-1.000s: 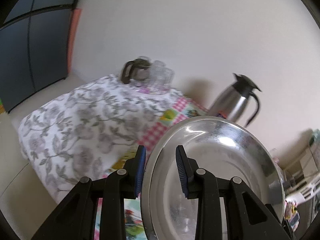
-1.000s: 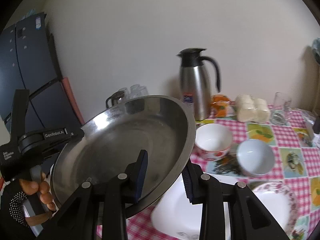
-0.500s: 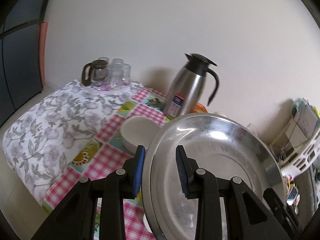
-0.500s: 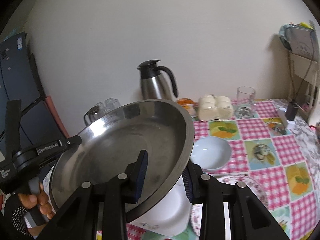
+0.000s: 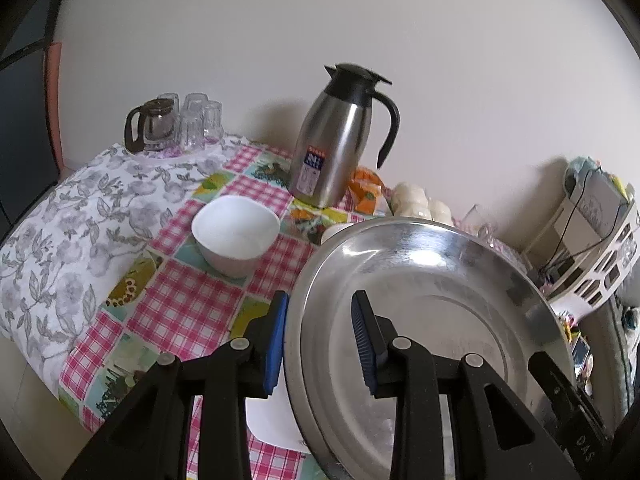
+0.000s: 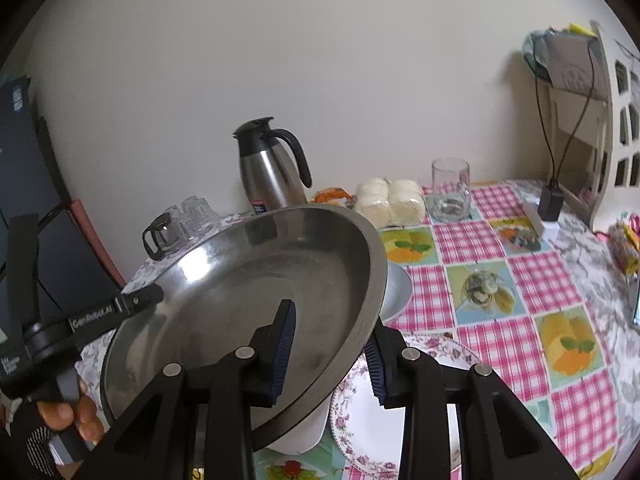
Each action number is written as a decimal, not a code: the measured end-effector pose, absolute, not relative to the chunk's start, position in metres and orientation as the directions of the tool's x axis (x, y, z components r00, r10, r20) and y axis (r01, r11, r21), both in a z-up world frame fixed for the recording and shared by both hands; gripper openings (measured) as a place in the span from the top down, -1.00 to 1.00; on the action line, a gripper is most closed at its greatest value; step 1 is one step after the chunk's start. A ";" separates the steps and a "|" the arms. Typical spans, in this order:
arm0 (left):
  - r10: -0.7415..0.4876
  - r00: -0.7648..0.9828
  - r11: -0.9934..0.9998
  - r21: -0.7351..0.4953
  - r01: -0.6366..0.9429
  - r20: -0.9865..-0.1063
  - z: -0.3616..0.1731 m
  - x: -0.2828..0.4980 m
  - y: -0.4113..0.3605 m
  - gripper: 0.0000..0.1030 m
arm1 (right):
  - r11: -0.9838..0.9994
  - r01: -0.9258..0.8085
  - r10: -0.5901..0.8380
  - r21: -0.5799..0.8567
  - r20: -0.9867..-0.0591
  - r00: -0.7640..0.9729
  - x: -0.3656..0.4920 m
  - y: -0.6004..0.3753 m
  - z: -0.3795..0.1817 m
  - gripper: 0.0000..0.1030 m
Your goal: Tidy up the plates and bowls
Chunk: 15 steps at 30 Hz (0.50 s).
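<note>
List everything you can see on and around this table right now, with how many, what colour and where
steel plate: one, silver, held tilted above the table by both grippers
white bowl: one, on the checked cloth, in front of the jug
pale bowl: one, partly hidden behind the steel plate
flowered plate: one, white with pink flowers, under the steel plate's near edge
steel jug: one, silver with black lid and handle, by the wall
glass pot: one, clear with dark handle, far corner
small glasses: a cluster, clear, beside the pot
tumbler: one, clear, near the wall
white buns: one pack, beside the tumbler
left gripper: black, blue pads, shut on the plate's rim
right gripper: same, shut on the opposite rim
</note>
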<state>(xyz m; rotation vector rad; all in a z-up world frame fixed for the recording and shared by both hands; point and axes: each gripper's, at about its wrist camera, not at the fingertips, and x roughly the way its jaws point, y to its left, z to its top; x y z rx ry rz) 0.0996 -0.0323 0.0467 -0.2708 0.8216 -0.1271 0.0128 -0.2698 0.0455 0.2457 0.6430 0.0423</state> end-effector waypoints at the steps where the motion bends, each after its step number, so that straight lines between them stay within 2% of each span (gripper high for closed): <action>1: -0.214 0.672 0.959 -0.283 0.007 -0.709 0.045 0.100 -0.033 0.38 | 0.970 0.046 0.110 0.240 -0.599 0.793 0.014 -0.271 0.043 0.31; 15: -0.182 0.557 0.964 -0.258 -0.061 -0.811 0.005 0.117 -0.023 0.38 | 0.969 0.071 0.131 0.237 -0.735 0.665 0.041 -0.263 -0.008 0.31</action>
